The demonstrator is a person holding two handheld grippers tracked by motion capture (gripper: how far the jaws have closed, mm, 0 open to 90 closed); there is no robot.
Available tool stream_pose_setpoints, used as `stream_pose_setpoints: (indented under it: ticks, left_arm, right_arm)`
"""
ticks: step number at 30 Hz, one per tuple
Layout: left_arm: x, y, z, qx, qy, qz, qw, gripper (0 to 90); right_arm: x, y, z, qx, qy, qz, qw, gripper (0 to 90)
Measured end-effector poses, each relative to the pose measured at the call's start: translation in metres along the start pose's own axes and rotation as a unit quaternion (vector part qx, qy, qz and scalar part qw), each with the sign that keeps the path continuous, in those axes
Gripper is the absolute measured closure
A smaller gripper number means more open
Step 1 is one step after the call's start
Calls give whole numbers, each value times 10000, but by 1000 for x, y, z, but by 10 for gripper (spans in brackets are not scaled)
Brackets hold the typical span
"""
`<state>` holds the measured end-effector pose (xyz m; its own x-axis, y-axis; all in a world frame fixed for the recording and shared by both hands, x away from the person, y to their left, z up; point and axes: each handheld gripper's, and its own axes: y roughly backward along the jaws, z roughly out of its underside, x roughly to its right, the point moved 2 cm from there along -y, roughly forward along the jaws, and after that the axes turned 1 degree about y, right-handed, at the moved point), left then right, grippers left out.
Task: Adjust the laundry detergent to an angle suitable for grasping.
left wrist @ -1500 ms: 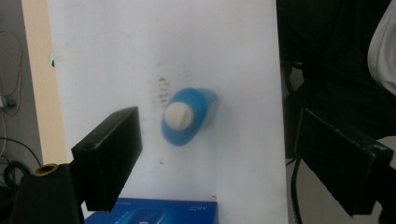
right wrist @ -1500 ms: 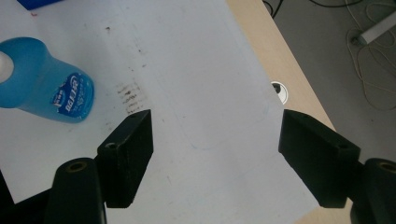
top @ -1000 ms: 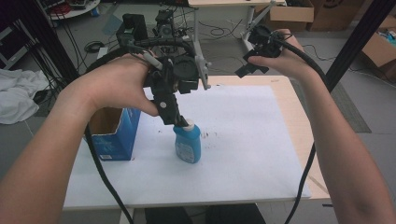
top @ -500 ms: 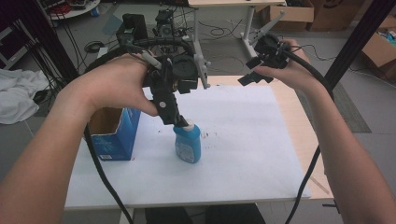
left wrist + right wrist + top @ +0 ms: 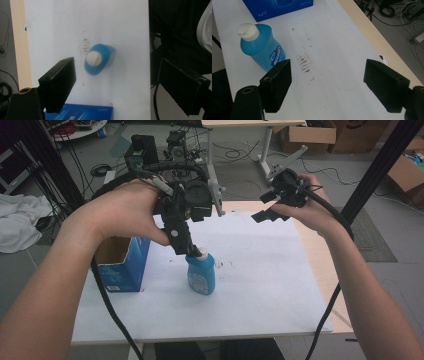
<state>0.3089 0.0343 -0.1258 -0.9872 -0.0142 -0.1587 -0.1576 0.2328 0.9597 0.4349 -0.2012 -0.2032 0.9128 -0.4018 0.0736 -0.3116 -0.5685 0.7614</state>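
Your right tongs (image 5: 264, 206) have dropped lower, wide open and empty, while your left tongs (image 5: 186, 251) hang open over the blue bottle (image 5: 201, 275) at 6 o'clock on the tabletop (image 5: 260, 290).

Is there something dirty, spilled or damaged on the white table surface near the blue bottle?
Yes: small brown smudges mark the white table cover beside the upright blue bottle. They look like dried stains, not a fresh spill.

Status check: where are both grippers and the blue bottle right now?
Left gripper open, above the blue bottle, not gripping. Right gripper open, empty, off to the side. Bottle upright, blue box beside it; nothing blocking.
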Motion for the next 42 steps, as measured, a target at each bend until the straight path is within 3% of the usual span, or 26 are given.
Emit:
stream_pose_setpoints:
  ticks: [11, 21, 42]
  left_arm:
    - [3, 1, 2, 1, 18, -5, 10000, 157]
    - [5, 0, 1, -16, 11, 27, 10000, 157]
    - [9, 1, 2, -22, 15, 35, 10000, 157]
  right_arm:
    - [-18, -13, 14, 234, -29, 59, 9997, 219]
    - [-43, -30, 30, 492, -68, -152, 9987, 209]
    - [-77, -59, 44, 710, -117, -352, 9968, 197]
